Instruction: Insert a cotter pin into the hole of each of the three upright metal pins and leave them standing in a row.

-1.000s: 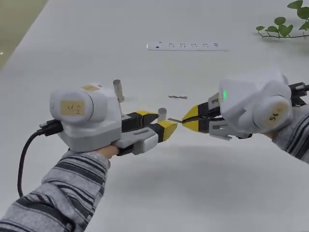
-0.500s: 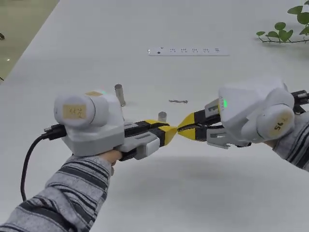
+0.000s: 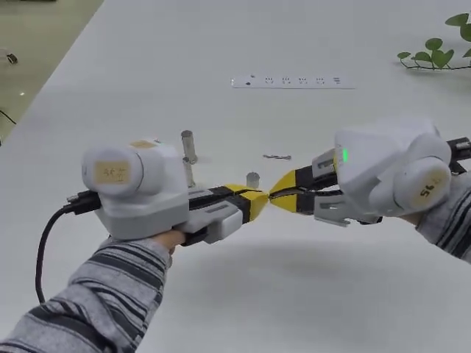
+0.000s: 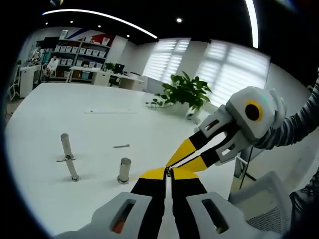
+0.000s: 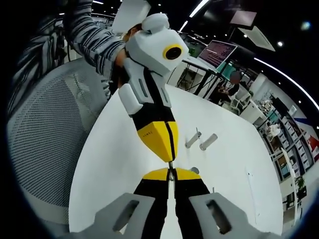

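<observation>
Whether anything is pinched at the touching tips, I cannot make out. My left tool (image 4: 169, 173) and right tool (image 5: 171, 174) are both closed, nose to nose. Just beyond the tips stands one metal pin (image 3: 253, 179). A second pin (image 3: 190, 173), partly hidden, and a third pin (image 3: 188, 145) stand beyond the left tool. One loose cotter pin (image 3: 277, 157) lies farther out on the worktop (image 3: 309, 287).

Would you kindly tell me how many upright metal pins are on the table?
3, all on the table: the far pin at left in the left gripper view, the thin pin just nearer, the short pin to their right. None seems hidden.
</observation>
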Motion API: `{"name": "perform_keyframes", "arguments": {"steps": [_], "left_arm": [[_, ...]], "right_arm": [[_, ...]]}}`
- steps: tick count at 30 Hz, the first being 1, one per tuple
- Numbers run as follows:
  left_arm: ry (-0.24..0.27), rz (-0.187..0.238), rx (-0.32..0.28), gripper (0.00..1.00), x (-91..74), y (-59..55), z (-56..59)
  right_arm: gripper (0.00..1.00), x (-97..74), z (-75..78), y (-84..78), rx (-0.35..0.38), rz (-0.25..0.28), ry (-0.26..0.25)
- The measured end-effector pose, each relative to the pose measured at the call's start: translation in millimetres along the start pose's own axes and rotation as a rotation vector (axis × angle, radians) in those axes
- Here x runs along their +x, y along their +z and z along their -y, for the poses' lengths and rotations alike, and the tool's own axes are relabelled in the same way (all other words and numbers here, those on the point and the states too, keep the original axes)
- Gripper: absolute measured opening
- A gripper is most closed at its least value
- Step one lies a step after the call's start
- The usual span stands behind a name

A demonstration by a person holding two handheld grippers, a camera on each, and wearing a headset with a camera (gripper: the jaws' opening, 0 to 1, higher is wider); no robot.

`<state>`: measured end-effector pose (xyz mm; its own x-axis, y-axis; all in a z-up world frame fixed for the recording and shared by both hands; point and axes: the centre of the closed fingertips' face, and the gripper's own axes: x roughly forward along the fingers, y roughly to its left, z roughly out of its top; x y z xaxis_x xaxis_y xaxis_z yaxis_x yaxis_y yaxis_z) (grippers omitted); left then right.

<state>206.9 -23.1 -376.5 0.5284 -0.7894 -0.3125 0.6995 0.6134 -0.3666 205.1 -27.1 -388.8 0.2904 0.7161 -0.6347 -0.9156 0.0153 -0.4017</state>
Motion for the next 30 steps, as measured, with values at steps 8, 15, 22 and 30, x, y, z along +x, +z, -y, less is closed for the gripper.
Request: {"name": "perform_keyframes", "arguments": {"steps": [8,15,22,30], "left_arm": [[-0.049,-0.014,0.095,0.00,-2.4,2.2,5.2],[-0.105,-0.027,0.160,0.00,-5.2,-0.1,12.9],[-0.145,-0.055,0.203,0.00,-9.8,-4.8,17.2],[-0.104,-0.065,0.245,0.00,-9.3,-9.2,14.5]], "right_arm": [[0.00,-1.3,-1.5,-5.1,0.064,0.008,0.029],[0.00,-0.7,-8.4,-5.8,0.093,0.015,0.080],[0.00,-1.0,-17.8,-2.3,0.091,0.022,0.132],[0.00,0.2,-19.8,-4.6,0.059,-0.012,0.140]]}}
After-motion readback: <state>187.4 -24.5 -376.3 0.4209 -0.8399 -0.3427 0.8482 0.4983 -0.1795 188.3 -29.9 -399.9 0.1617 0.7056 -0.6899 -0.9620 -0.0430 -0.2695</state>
